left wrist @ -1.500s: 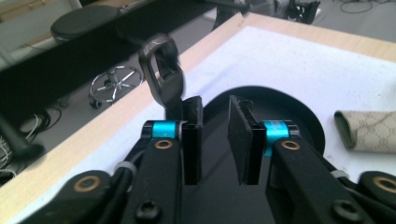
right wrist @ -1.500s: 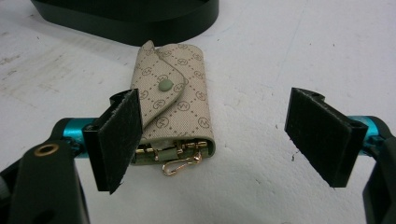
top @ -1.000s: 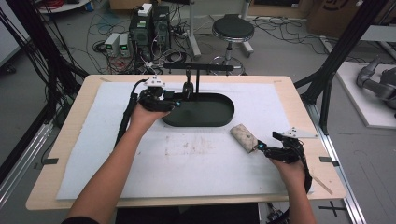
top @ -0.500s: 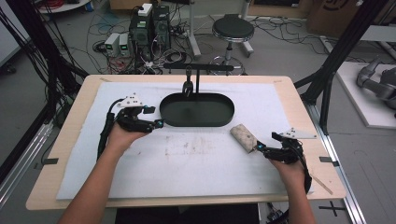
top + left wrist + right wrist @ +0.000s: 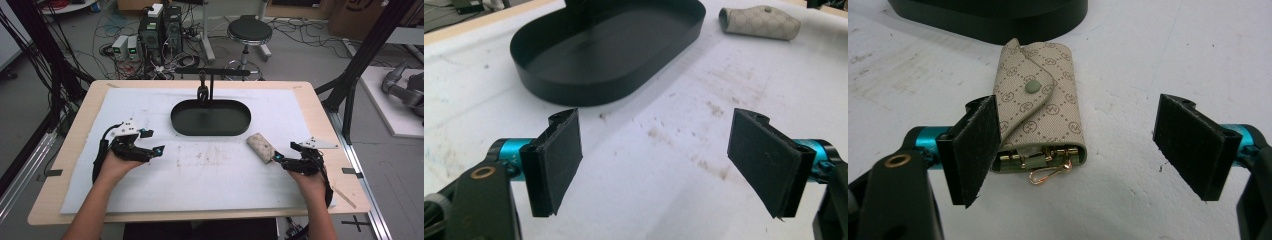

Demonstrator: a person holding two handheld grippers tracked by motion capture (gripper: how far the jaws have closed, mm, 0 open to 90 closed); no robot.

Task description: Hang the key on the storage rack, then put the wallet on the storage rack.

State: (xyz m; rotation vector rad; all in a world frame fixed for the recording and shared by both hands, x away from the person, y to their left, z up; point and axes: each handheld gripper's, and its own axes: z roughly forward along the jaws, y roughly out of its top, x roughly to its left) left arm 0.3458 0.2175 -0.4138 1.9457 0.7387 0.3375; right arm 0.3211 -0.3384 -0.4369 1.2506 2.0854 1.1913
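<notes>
Now the right gripper [image 5: 280, 161] sits low on the desk [image 5: 320, 107] with its jaws wide, and the key pouch [image 5: 1040, 112] lies between them, not yet pressed; the pouch rests on the white mat [image 5: 150, 105], just beside the right end of the black oval tray [image 5: 210, 119]. In the right gripper view the left pad stands at the pouch's edge, the other pad well apart. The left gripper [image 5: 152, 149] is over the bare mat, left of the tray, and its jaws have just been opening; nothing is between them. I judge the step is the grasp of the pouch. The next move calls for closing the right jaws squarely on its sides, without catching the gold hook [image 5: 1050, 173]. Whether the left pad already touches the pouch is hard to tell. What hangs on the stand [image 5: 210, 80] behind the tray is too small to read.
</notes>
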